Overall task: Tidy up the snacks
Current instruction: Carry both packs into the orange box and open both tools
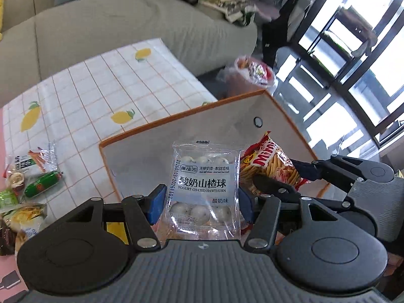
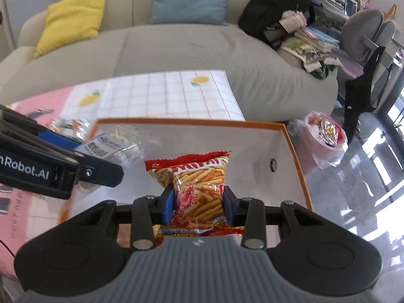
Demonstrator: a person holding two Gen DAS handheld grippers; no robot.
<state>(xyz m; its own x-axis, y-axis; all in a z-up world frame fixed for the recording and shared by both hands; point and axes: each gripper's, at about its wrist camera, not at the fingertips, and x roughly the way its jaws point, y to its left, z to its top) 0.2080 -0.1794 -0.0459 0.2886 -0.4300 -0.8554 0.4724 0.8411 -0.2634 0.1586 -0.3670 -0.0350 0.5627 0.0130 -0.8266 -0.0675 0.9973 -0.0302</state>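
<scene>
The yogurt-coated hawthorn packet point(image 1: 205, 189), a clear pouch showing white balls above and below a pale blue label, stands upright between the blue pads of the left hand-held gripper point(image 1: 200, 204), which pinches it by its side edges, and it hangs over the open storage box point(image 1: 141, 156). Just to its right, the shrimp stick bag point(image 2: 199, 192), a red and orange crinkly pack printed with a shrimp and thin golden sticks, is pinched the same way by the right hand-held gripper point(image 2: 199, 207), also over the grey interior of the box. Judging by this, the step in hand is dropping both snacks into the box; what the next move calls for is lowering each one toward the floor of the box and then spreading the jaws, keeping the two grippers from knocking together since they sit side by side. Both packs look light and slippery, so they may tip or slide once let go. The box has an orange rim and grey walls with a round eyelet, and it rests on a tabletop point(image 1: 106, 80) covered in a lemon-print checked cloth. More loose snacks point(image 1: 32, 176) lie on the cloth to the left of the box, not yet sorted. Beyond stands a beige sofa point(image 2: 176, 48) with cushions, and a lined bin point(image 2: 325, 136) sits on the floor.
</scene>
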